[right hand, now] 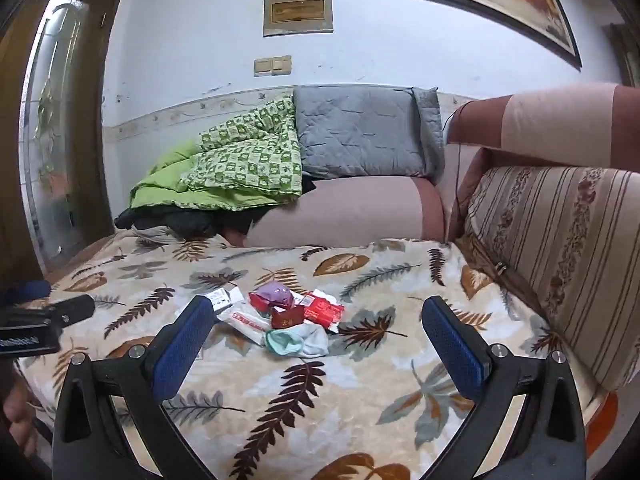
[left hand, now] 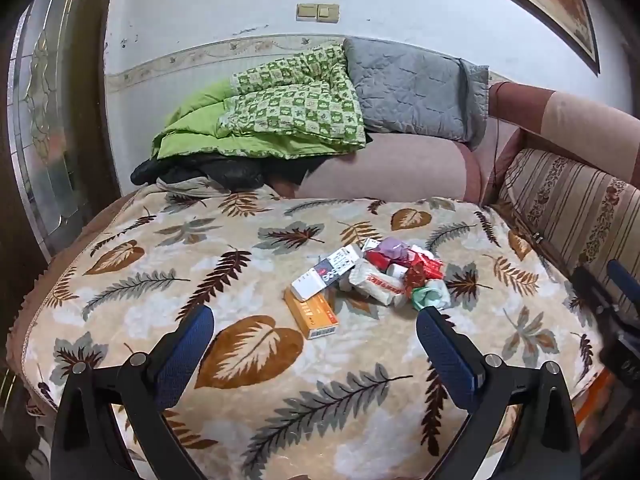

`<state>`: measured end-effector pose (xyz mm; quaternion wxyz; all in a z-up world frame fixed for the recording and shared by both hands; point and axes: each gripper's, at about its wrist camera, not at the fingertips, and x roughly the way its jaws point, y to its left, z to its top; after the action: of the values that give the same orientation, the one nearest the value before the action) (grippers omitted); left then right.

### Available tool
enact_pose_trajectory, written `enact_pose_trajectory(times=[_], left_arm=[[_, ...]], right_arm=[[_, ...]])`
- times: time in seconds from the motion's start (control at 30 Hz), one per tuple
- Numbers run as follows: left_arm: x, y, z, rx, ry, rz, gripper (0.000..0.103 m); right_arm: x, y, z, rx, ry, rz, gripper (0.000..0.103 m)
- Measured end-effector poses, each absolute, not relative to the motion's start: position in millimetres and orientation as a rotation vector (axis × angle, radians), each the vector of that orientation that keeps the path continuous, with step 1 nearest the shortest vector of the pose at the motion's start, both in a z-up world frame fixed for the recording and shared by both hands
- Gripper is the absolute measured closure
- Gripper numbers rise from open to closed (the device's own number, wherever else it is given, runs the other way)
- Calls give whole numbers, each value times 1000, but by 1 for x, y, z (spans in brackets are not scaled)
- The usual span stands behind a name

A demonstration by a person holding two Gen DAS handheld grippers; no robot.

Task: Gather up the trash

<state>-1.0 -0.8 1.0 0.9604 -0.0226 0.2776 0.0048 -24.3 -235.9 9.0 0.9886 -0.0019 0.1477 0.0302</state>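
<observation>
Both pairs of fingers stand spread wide with nothing between them: your left gripper [left hand: 316, 330] hangs over the leaf-print blanket [left hand: 132, 264] just short of the trash pile [left hand: 372, 272], and your right gripper [right hand: 320, 320] faces the same pile from its other side.

Take the pile as your landmark. It sits on the blanket, well apart from the green quilt [left hand: 280, 112] and grey cushion [left hand: 416, 88] heaped behind it and near the striped cushion [left hand: 568, 216]. On the pile's near edge, closest to your left gripper, lies an orange box [left hand: 314, 316] with a white box [left hand: 324, 274] propped across its far end. In the middle are a crumpled white wrapper with red lettering [left hand: 376, 282] and red packaging [right hand: 320, 312] with a purple scrap [right hand: 276, 294] on top. On the pile's near edge as your right gripper sees it lies a pale green crumpled tissue [right hand: 296, 342].

You look to be at the very start: approach made, nothing picked yet, and no bin or bag shows in either view. My read is that the next move calls for choosing one piece at the edge. The orange box suits your left gripper, the green tissue your right. Come down so the fingers straddle only that piece, then close. Keep clear of the plush blanket; it could bunch into the grip.
</observation>
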Motion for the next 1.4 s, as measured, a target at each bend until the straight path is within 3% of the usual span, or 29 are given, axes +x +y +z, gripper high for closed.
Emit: enact_pose_trajectory(times=[1.4], left_arm=[[-3,2,-7,-34,547,34,1]], right_arm=[[-27,-237,-3,20,327,133,0]])
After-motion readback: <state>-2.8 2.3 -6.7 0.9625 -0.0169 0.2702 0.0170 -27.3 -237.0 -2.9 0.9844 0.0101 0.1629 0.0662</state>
